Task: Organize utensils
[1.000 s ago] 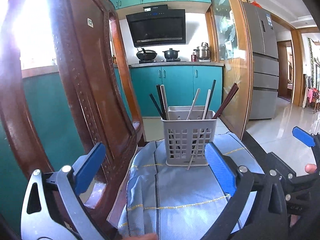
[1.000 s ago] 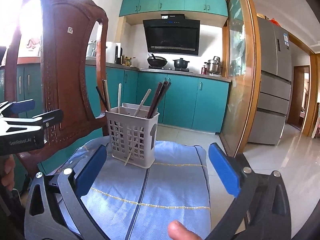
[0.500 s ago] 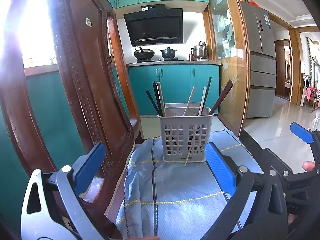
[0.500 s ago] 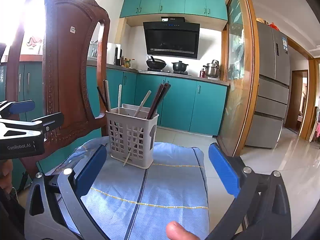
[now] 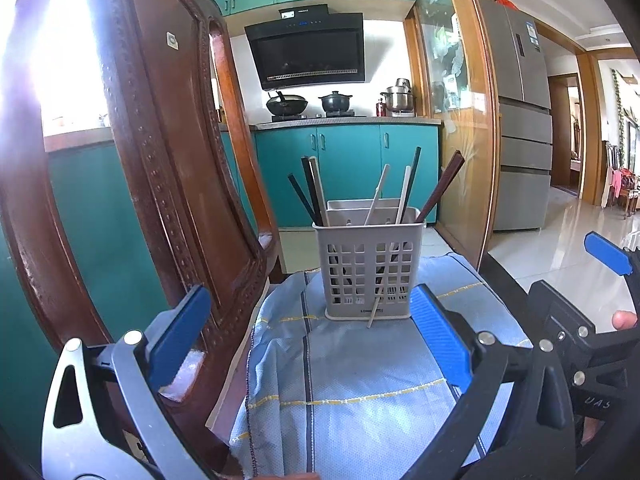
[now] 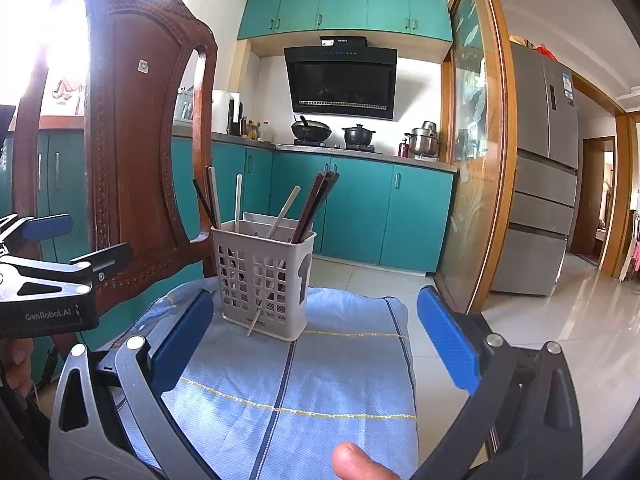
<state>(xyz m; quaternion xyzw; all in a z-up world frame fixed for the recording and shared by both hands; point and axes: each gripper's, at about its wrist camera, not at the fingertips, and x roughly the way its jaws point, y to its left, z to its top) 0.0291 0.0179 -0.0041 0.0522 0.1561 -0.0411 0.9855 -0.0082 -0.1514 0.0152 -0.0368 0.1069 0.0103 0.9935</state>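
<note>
Kitchen: teal cabinets (image 6: pixel 348 216) under a worktop bearing pots, a black range hood (image 6: pixel 342 80) above, a steel fridge (image 6: pixel 544 184) at the right.
Chair: carved dark wooden chair (image 5: pixel 160 160), its seat draped with a blue cloth (image 6: pixel 288 384).
Basket: grey slotted utensil basket (image 5: pixel 370 268) stands upright near the cloth's far edge.
Chopsticks: dark and pale chopsticks (image 5: pixel 316 192) lean inside the basket; one pale stick (image 5: pixel 378 300) pokes out through the front wall onto the cloth.
Left hand-held gripper (image 5: pixel 308 336): jaws spread wide, holding nothing, short of the basket.
Right hand-held gripper (image 6: pixel 316 336): jaws spread wide, also holding nothing.
Fingertip (image 6: pixel 352 460): at the bottom edge of the right wrist view.
</note>
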